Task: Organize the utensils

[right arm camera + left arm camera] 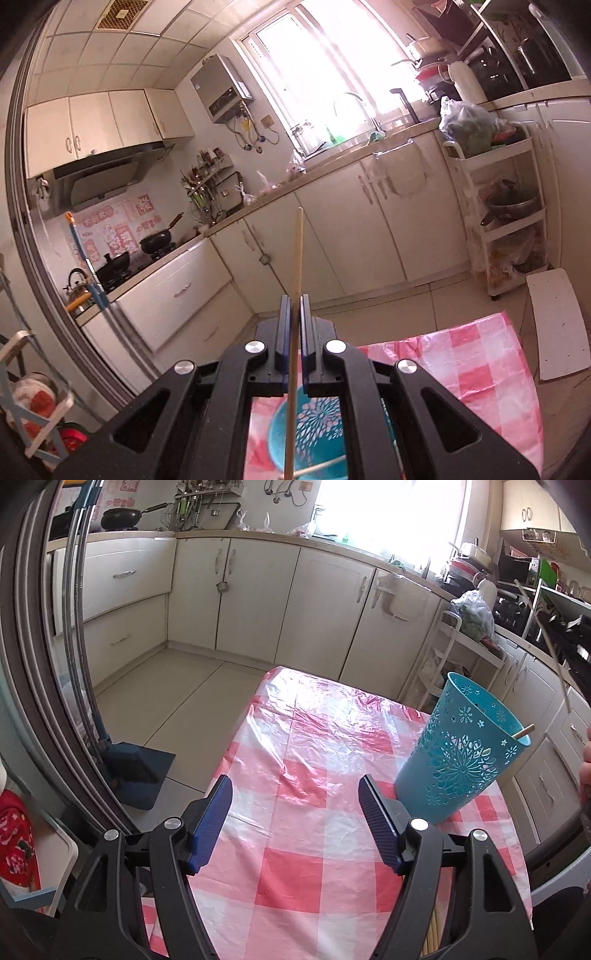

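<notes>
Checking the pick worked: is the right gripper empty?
No, the right gripper is shut on a wooden chopstick that sticks up between its fingers.

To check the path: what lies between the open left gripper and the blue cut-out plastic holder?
Only bare pink checked tablecloth lies between left gripper and the blue holder, seen in the left wrist view.

Pink checked tablecloth (295,775), cream base cabinets (255,594), 2 black pans on stove (157,242), white trolley (498,206)

Turquoise cut-out holder (463,753) upright on table, one chopstick (524,731) inside; second chopstick (295,295) raised above.
</notes>
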